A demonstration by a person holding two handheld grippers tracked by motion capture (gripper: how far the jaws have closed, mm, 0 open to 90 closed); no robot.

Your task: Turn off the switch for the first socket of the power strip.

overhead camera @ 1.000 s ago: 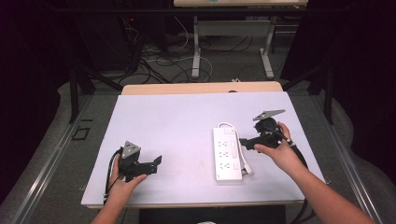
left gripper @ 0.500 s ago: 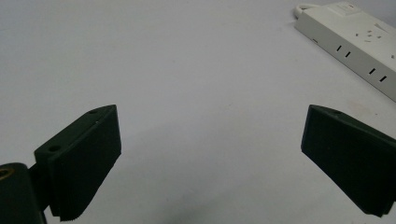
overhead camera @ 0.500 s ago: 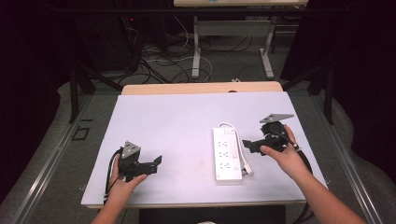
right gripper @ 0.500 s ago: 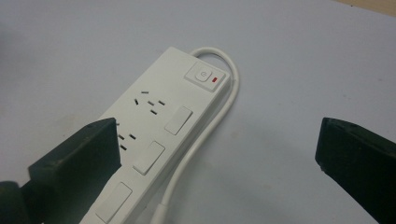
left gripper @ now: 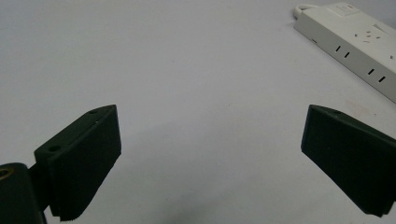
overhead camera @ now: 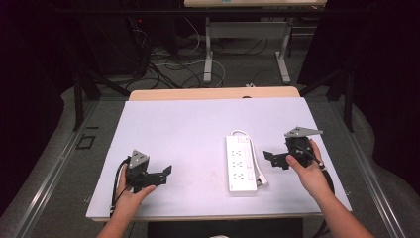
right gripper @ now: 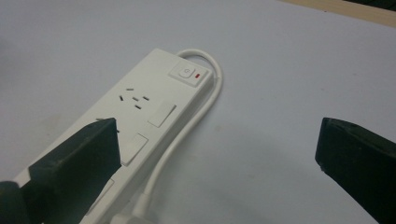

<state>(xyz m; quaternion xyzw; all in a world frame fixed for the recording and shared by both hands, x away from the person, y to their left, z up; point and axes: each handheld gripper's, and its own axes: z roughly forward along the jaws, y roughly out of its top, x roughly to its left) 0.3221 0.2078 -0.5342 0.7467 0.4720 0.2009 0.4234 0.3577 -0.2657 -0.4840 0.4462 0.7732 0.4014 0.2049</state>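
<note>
A white power strip [overhead camera: 240, 163] lies lengthwise on the white table, its cord [overhead camera: 259, 171] looped along its right side. My right gripper [overhead camera: 270, 159] hovers just right of the strip, pointing left at it. Its jaws have just been opening and stand wide with nothing between them. In the right gripper view [right gripper: 215, 158] the strip [right gripper: 140, 112] with its switch [right gripper: 187, 74] lies ahead, beside the left jaw. My left gripper [overhead camera: 165, 173] rests near the front left, open and empty. In the left gripper view [left gripper: 210, 158] the strip [left gripper: 355, 42] is far off at the upper right.
The white tabletop [overhead camera: 188, 129] has bare room across its left and back. A wooden edge [overhead camera: 213, 93] runs along the far side. Beyond it are table legs and loose cables [overhead camera: 168, 64] on the floor. The strip's plug [right gripper: 133, 215] lies by its near end.
My right hand has drifted right and a little toward the near edge, away from the power strip. The left hand has stayed put.
</note>
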